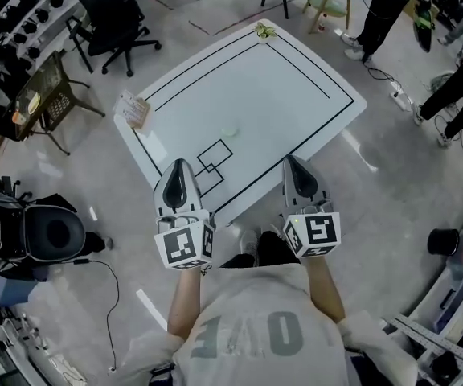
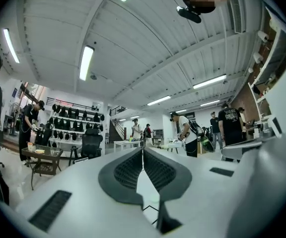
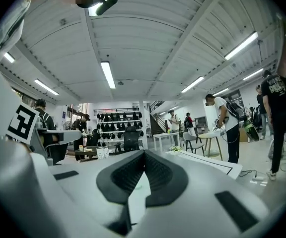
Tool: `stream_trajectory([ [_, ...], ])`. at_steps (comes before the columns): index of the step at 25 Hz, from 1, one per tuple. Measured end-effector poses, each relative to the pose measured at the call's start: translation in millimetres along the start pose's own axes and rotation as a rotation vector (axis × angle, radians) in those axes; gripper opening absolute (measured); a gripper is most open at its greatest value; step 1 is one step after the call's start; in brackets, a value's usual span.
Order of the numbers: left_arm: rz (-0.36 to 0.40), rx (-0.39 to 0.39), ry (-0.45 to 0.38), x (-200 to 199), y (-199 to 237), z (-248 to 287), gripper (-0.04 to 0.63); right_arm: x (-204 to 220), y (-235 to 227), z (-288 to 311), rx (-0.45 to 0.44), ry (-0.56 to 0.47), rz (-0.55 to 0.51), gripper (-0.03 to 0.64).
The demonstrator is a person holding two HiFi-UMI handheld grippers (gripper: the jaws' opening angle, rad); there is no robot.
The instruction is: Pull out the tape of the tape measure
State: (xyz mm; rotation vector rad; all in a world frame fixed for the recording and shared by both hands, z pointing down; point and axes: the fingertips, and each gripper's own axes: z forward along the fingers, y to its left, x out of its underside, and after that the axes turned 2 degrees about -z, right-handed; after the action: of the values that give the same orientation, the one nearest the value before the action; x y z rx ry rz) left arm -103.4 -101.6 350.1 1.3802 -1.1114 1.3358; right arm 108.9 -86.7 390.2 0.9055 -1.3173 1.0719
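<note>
White table (image 1: 296, 111) below; left gripper (image 1: 178, 166), right gripper (image 1: 291, 161) level, parallel, jaws pressed together, empty; tape measure (image 1: 230, 132) possibly mid-table.

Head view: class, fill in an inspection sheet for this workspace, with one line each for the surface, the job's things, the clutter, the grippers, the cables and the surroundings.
Surface: white table with black lines, mostly bare.
Job's things: small pale round thing near the table's middle, perhaps the tape measure; too small to tell. No pulled-out tape seen.
Clutter: card at the left corner; small green thing at the far corner.
Grippers: left gripper and right gripper over the near edge, jaws shut, nothing between them.
Cables: black cable on the floor at left; power strip at right.
Surroundings: office chair, standing people.
</note>
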Motion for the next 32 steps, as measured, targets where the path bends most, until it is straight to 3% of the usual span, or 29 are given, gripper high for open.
stream_trajectory([
  [5, 0.008, -0.074, -0.042, -17, -6, 9, 0.031, -9, -5, 19, -0.074, -0.022, 0.000, 0.030],
  [11, -0.023, -0.148, -0.061, -21, -9, 12, 0.031, -26, -4, 20, -0.161, -0.049, -0.073, 0.031],
  [17, -0.025, -0.174, -0.070, -19, -5, 9, 0.031, -28, -4, 29, -0.200, -0.049, -0.074, 0.031],
  [23, 0.028, -0.168, -0.081, -28, -4, 17, 0.035, -24, -6, 42, -0.244, -0.015, -0.009, 0.045],
  [24, 0.036, -0.157, -0.075, -28, -5, 19, 0.067, -22, -7, 45, -0.247, -0.003, -0.002, 0.148],
  [25, 0.044, -0.144, -0.067, -26, -6, 22, 0.160, -21, -8, 48, -0.246, 0.010, 0.003, 0.287],
  [26, 0.052, -0.132, -0.056, -24, -7, 25, 0.241, -19, -10, 51, -0.240, 0.022, 0.004, 0.298],
  [27, 0.055, -0.123, -0.045, -21, -7, 28, 0.265, -17, -11, 53, -0.234, 0.031, 0.002, 0.307],
  [32, 0.019, -0.106, -0.041, -14, -4, 35, 0.304, -10, -12, 64, -0.234, 0.044, -0.015, 0.313],
])
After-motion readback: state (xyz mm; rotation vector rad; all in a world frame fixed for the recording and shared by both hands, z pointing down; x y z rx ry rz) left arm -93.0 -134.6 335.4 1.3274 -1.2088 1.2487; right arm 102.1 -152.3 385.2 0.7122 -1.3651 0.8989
